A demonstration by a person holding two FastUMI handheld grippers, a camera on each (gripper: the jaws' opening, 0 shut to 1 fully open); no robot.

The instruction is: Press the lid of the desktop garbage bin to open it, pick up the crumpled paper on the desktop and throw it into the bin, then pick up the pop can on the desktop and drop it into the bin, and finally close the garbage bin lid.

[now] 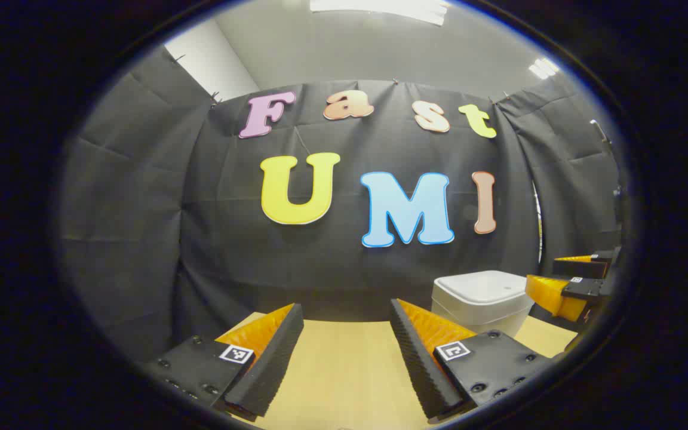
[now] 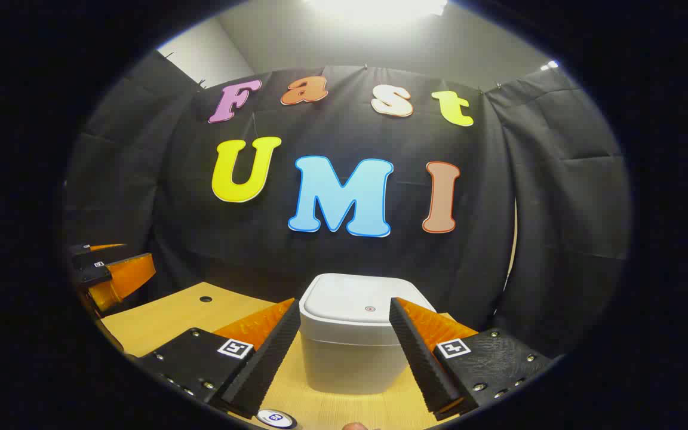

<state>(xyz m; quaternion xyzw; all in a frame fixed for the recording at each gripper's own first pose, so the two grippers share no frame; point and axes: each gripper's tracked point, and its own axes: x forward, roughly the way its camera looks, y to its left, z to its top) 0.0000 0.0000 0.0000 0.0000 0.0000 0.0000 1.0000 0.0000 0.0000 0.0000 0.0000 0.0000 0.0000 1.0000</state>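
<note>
The white desktop garbage bin (image 2: 350, 352) stands on the wooden table with its lid (image 2: 353, 295) shut; a small red dot marks the lid. In the right gripper view my right gripper (image 2: 343, 301) is open, its fingers either side of the bin's front, just short of it. In the left gripper view my left gripper (image 1: 345, 306) is open over bare table, and the bin (image 1: 481, 298) is to its right. A small round white-rimmed thing (image 2: 276, 418), perhaps the pop can's top, peeks in under the right gripper.
The wooden table (image 1: 344, 370) ends at the black cloth wall behind the bin. The right gripper (image 1: 571, 286) appears beside the bin in the left gripper view. Across the table stands the left gripper (image 2: 111, 272), near a small round hole (image 2: 205, 298) in the tabletop.
</note>
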